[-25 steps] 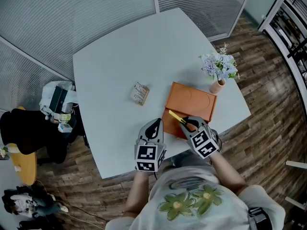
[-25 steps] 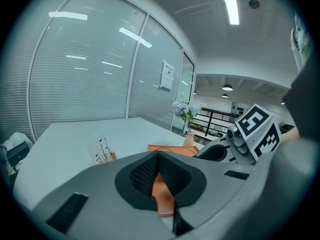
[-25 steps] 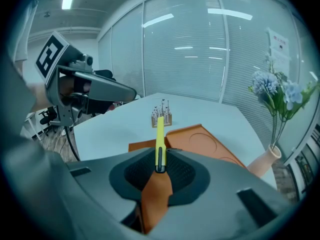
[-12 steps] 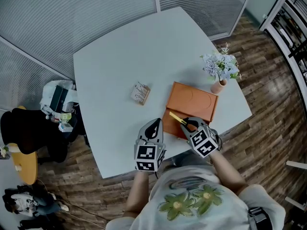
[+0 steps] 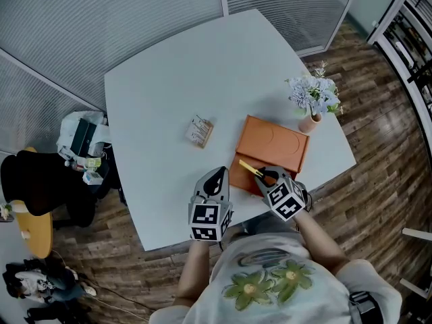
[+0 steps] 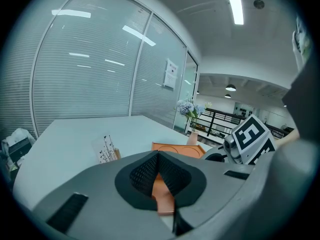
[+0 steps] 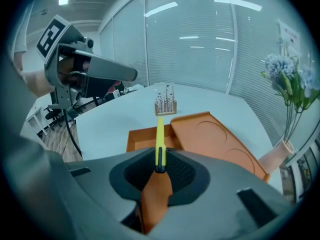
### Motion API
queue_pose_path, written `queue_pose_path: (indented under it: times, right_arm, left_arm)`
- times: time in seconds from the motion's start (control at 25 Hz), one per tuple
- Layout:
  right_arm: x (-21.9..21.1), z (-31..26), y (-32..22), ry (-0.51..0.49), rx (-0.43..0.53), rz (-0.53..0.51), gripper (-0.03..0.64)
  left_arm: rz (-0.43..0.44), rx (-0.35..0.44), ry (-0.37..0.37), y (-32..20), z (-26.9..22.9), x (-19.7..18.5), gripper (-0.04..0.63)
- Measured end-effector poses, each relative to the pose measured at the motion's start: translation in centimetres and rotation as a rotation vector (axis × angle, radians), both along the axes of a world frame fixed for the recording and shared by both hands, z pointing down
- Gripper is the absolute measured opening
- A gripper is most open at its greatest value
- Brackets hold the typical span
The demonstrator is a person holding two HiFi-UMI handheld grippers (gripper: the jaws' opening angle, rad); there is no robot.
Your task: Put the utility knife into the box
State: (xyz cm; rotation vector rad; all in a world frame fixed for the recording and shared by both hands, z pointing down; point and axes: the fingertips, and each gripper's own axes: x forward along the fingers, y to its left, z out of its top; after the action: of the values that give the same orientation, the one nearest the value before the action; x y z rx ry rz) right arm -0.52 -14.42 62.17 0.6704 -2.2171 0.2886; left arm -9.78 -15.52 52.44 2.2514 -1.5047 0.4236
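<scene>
Pinching slim yellow utility knife [image 7: 160, 136] by its rear end in right tool [image 7: 160, 170] over orange box [image 7: 141, 139]; likely light, stiff, slick. With left tool [image 6: 158, 156] pressed together, empty.

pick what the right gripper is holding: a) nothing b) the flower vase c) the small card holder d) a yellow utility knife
d: the right gripper is closed on the yellow utility knife, which points out over the open orange box.

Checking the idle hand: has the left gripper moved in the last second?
No. The left gripper holds the same spot by the table's near edge, left of the orange box.
</scene>
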Motion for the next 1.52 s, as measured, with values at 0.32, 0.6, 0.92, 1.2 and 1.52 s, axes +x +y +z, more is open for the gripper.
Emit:
queue_pose_path:
  times: [0.32, 0.6, 0.92, 1.2, 1.52]
  right_arm:
    - [-0.1, 1.0, 0.0, 0.027, -0.016, -0.019, 0.074]
    - [-0.5, 1.9, -0.1, 0.049, -0.033, -0.039, 0.074]
    - [-0.7, 2.9, -0.3, 0.071, -0.058, -0.054, 0.074]
    - [-1.0, 3.9, -0.1, 0.090, -0.077, -0.079, 0.074]
    - [-1.2, 5.0, -0.2, 0.121, -0.095, -0.104, 0.074]
  left_arm:
    - [-0.006, -0.004, 0.002, -0.3, 0.3, -0.3, 0.000]
    - [-0.013, -0.014, 0.002, -0.6, 0.7, -0.7, 0.000]
    - [-0.020, -0.028, -0.001, -0.8, 1.1, -1.1, 0.000]
    - [-0.028, -0.037, 0.001, -0.9, 1.5, -1.6, 0.000]
    - [-0.028, -0.044, 0.000, -1.3, 1.7, -1.8, 0.000]
